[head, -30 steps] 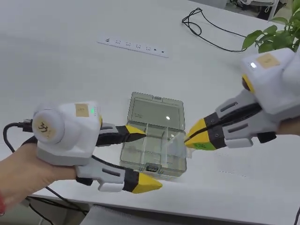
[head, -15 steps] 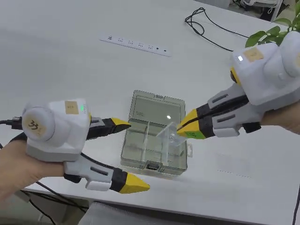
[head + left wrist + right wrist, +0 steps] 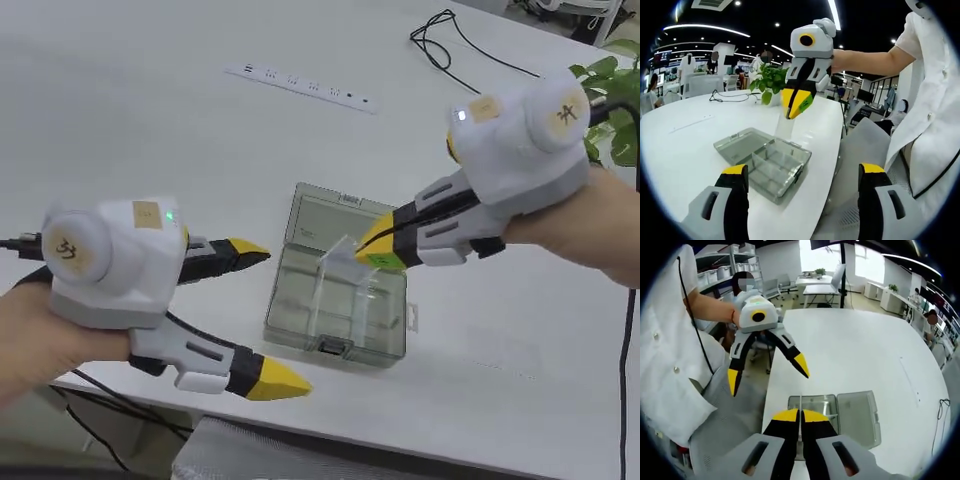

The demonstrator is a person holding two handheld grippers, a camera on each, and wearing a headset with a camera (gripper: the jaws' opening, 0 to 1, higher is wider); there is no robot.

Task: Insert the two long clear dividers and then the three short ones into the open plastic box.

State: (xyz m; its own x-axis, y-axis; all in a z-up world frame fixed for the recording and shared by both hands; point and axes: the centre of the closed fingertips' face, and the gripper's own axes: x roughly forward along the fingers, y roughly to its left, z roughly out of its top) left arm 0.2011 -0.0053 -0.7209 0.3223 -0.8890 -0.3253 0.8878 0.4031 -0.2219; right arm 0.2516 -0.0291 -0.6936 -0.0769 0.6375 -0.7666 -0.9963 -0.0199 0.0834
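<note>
Where the right gripper (image 3: 372, 252) narrows to its yellow tips, the fingers are pressed together on a clear divider (image 3: 345, 262). They pinch it by its upper edge, so the sheet hangs tilted just ahead of and below them. Directly beneath that pinch lies the open plastic box (image 3: 385, 347), with its tray under the divider and its lid (image 3: 335, 215) lying flat beside the tray. Whether the divider's lower edge touches the tray cannot be told. Clear partitions stand inside the tray, though their number is hard to make out. Across the box from these fingers, the left gripper (image 3: 280, 315) hovers with its fingers spread wide and nothing between them. One tip is just beside the box's side wall and the other is off its front corner. Box and grippers are over a white surface (image 3: 150, 130). Well beyond the fingers a white power strip (image 3: 305, 87) lies on it, and a black cable (image 3: 450, 40) and a green plant (image 3: 610, 90) are farther out still.
</note>
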